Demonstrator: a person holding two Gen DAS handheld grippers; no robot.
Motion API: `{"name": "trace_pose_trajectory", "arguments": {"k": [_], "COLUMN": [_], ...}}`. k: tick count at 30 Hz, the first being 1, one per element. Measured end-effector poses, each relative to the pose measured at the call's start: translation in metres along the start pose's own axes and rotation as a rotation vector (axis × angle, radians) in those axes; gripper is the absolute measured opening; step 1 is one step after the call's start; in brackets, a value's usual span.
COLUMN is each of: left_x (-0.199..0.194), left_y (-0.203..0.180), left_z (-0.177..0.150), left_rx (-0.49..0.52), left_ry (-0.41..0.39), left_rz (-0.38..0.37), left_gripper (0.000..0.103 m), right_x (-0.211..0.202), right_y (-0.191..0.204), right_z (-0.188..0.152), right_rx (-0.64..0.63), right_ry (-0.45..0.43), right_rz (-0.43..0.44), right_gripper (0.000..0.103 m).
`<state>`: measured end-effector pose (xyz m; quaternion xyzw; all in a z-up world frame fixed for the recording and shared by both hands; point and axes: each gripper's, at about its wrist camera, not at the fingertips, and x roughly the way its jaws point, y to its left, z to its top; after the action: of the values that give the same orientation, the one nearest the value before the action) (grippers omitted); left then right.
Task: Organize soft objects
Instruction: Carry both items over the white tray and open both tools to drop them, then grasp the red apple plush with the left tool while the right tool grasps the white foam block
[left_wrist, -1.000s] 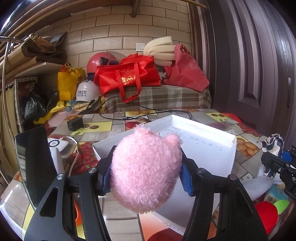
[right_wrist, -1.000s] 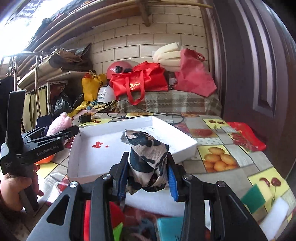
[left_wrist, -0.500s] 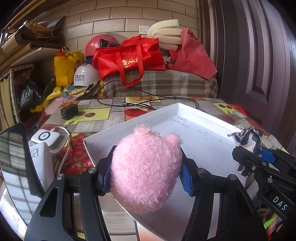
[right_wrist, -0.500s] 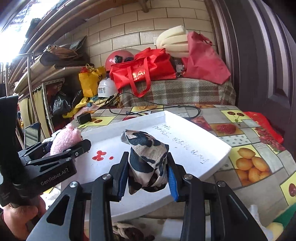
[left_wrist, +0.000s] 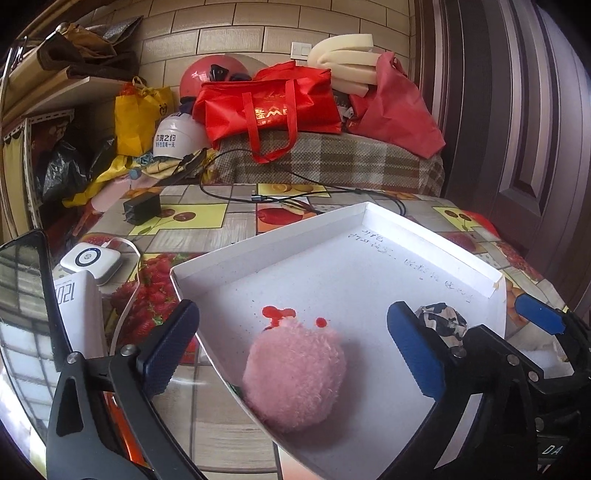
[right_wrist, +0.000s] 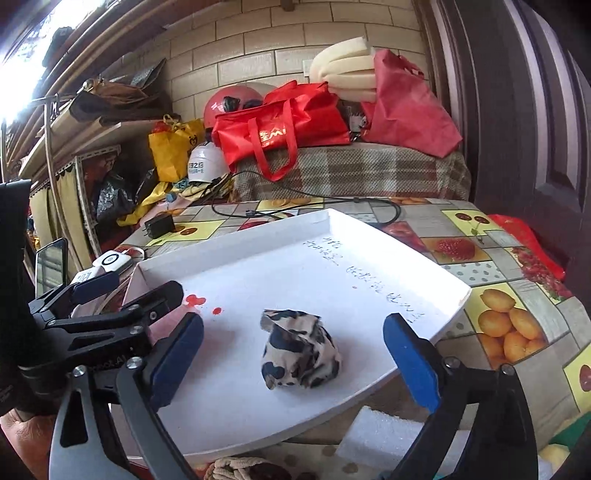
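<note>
Both grippers' jaws have just been opening and now stand wide, gripping nothing. The left gripper (left_wrist: 291, 343) straddles a fluffy pink plush ball (left_wrist: 293, 373) lying near the shallow white cardboard tray's (left_wrist: 369, 218) near edge. The right gripper (right_wrist: 293, 354) flanks a crumpled black-and-cream patterned cloth (right_wrist: 299, 349) resting in the same tray.

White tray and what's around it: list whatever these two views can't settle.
- Handwriting on the white tray: both views, too small and slanted to read.
- Pink plush: in the right wrist view, hidden behind the left gripper.
- Patterned cloth: in the left wrist view, partly covered by the gripper fingers.
- Knitted item: cut off by the right wrist view's bottom edge.
</note>
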<state>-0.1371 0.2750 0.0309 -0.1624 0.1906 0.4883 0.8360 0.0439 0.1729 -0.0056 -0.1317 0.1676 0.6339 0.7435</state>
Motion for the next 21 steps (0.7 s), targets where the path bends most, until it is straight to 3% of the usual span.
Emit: {"name": "trace_pose_trajectory", "arguments": {"k": [10, 17, 21], "left_x": [-0.031, -0.062, -0.088], "left_y": [-0.005, 0.002, -0.002], "left_z": [-0.007, -0.026, -0.041], "left_rx": [0.029, 0.052, 0.118], "left_ry": [-0.136, -0.109, -0.095], "left_rz": [-0.012, -0.162, -0.263], "left_gripper": [0.103, 0.103, 0.103], "right_x": [-0.028, -0.051, -0.075], "right_y": [0.002, -0.029, -0.051], "right_z": [-0.006, -0.018, -0.03], "right_rx": [-0.024, 0.029, 0.05], "right_ry": [-0.091, -0.066, -0.057], "right_rz": [-0.031, -0.055, -0.067], "right_gripper": [0.103, 0.103, 0.103]}}
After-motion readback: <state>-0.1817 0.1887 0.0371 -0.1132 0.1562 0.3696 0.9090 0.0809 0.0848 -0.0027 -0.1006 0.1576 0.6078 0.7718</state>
